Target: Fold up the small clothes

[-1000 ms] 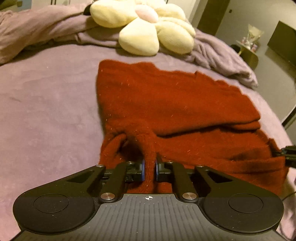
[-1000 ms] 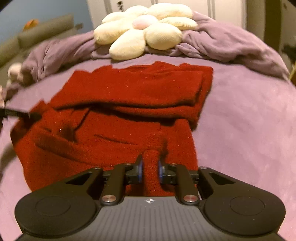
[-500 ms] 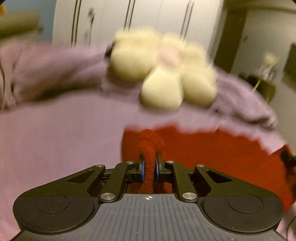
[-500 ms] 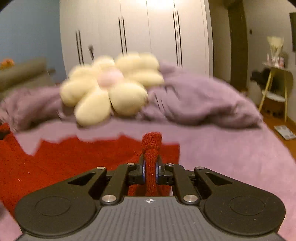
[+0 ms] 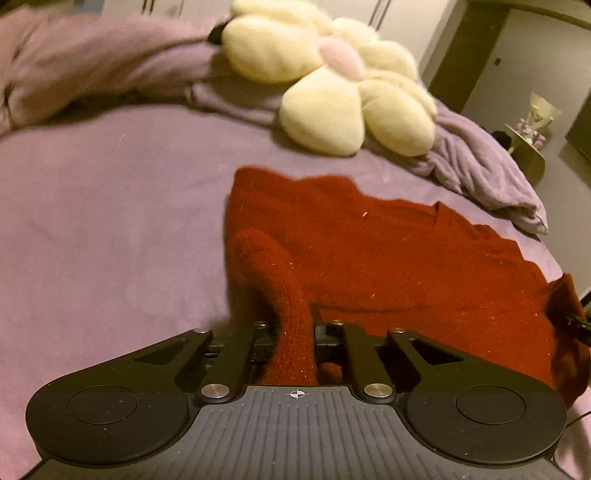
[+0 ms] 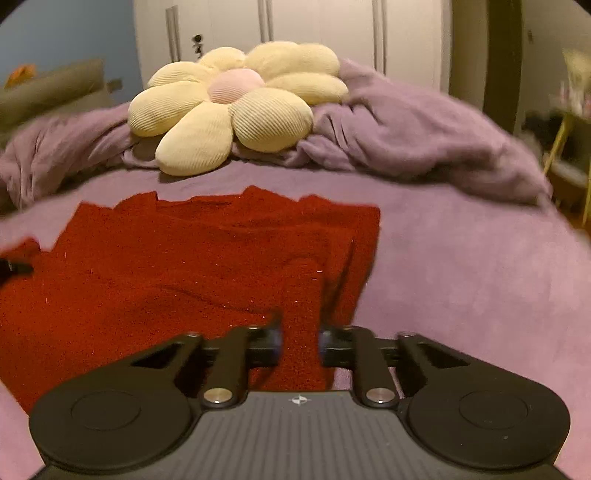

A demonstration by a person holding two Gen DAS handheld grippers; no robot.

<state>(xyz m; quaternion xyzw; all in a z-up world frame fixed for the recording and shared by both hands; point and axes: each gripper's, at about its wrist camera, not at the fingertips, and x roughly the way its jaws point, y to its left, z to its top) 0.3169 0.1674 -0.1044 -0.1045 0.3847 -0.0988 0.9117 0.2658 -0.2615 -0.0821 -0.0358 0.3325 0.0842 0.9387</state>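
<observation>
Bed (image 6: pixel 461 258) with a purple cover takes up pretty much everything in both views, with one rumpled purple blanket (image 6: pixel 406 136) bunched along the far side. On top of that blanket sits one big cream flower pillow (image 6: pixel 236 107) with a pink middle. One red knit sweater (image 6: pixel 166 266) lies spread on the bed, near side of the pillow, nothing on top of it. Behind the bed there's a white wardrobe (image 6: pixel 314 26), and off to the side a small yellow side table (image 5: pixel 526 155) with some blurry stuff on it. Two claws: left claw (image 5: pixel 295 328) is clamped on a bunched-up fold at the sweater's left edge, right claw (image 6: pixel 300 338) is pinching a fold at its right edge, both nearly closed around the knit.
</observation>
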